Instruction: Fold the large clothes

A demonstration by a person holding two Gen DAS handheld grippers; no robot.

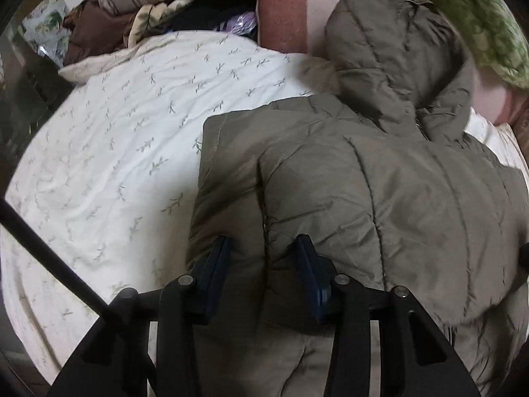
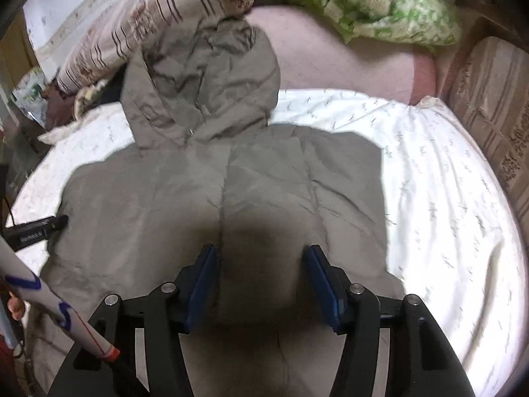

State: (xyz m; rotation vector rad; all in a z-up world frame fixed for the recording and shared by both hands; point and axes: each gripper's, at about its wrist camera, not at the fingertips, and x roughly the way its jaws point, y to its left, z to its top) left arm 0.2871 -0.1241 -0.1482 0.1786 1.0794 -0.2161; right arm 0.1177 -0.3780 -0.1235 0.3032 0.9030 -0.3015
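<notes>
Lying spread flat on a bed (image 2: 439, 178) covered with a white sprigged sheet: a puffy olive-grey coat (image 2: 205, 195), hood (image 2: 205, 76) pointing toward the pillows (image 2: 142, 16), laid out so its sides can be folded inward. Hovering over the coat's left part, with a padded ridge between the parted jaws but no pinch visible: left gripper (image 1: 263, 258). Hanging above the coat's middle, jaws released and holding nothing, placed for a next grab: right gripper (image 2: 261, 264).
</notes>
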